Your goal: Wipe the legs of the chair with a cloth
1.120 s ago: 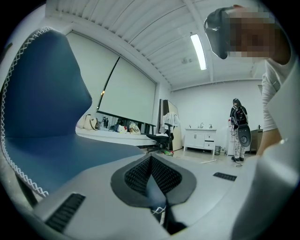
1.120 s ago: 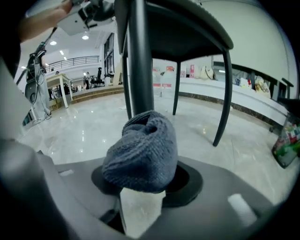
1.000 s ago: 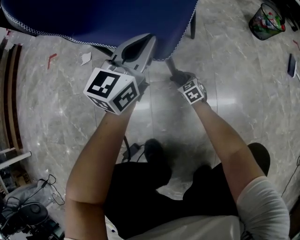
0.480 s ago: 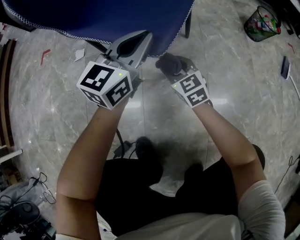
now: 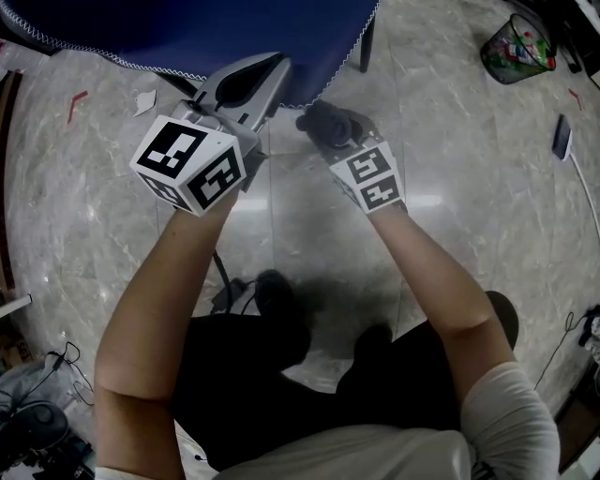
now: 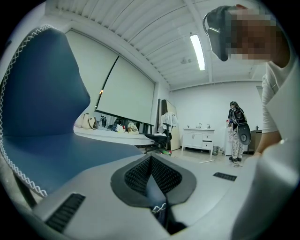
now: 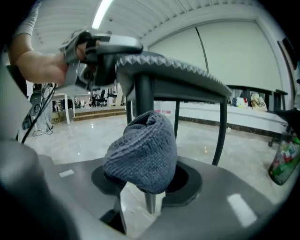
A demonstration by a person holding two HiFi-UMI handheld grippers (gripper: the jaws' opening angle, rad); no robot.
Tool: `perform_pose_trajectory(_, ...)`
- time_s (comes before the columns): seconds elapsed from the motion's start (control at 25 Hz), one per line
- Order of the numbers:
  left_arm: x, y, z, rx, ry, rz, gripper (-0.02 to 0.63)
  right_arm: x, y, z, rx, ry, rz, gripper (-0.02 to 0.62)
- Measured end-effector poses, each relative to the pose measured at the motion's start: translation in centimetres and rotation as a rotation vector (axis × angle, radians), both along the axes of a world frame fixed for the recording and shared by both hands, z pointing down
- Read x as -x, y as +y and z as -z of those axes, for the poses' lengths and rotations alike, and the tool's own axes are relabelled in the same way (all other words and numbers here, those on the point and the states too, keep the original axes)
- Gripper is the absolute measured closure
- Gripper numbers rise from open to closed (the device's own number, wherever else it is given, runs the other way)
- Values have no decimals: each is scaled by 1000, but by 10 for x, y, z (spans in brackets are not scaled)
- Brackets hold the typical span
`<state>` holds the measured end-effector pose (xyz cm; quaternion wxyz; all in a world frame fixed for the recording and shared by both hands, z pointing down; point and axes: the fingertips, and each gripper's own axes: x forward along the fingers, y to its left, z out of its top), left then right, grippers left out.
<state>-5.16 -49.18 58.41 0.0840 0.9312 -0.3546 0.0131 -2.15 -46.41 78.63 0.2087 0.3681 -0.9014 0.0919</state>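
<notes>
The right gripper (image 7: 145,182) pinches a bunched grey cloth (image 7: 140,152) against a dark chair leg (image 7: 144,96), just under the seat's near edge. To its left, the left gripper (image 6: 151,174) has its jaws pressed together on nothing, beside the blue chair seat (image 6: 42,117). Pale marble floor (image 5: 450,169) lies below.

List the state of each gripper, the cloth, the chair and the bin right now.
left gripper: fingers shut, empty.
right gripper: shut on cloth.
cloth: bunched round chair leg.
chair: standing on floor.
bin: standing, rubbish inside.
</notes>
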Motion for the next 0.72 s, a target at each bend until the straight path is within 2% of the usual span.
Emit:
perform_pose_trajectory(0.16,-1,-1,0,1,5,-5,601,-11,4,-83,134,61,-20,420)
perform_pose_trajectory(0.36,-1,1,-1,-15,-1,-31,601,-15,3,-139,157,129,-21,420)
perform_pose_trajectory(0.6,-3,3,0,-15,0,-35,601,-31,25,-228,392,250,-17,420)
perform_pose_trajectory(0.72,-2,3,-2,-13,-5,-38,601,-32,24,-239,426,259,-19,420)
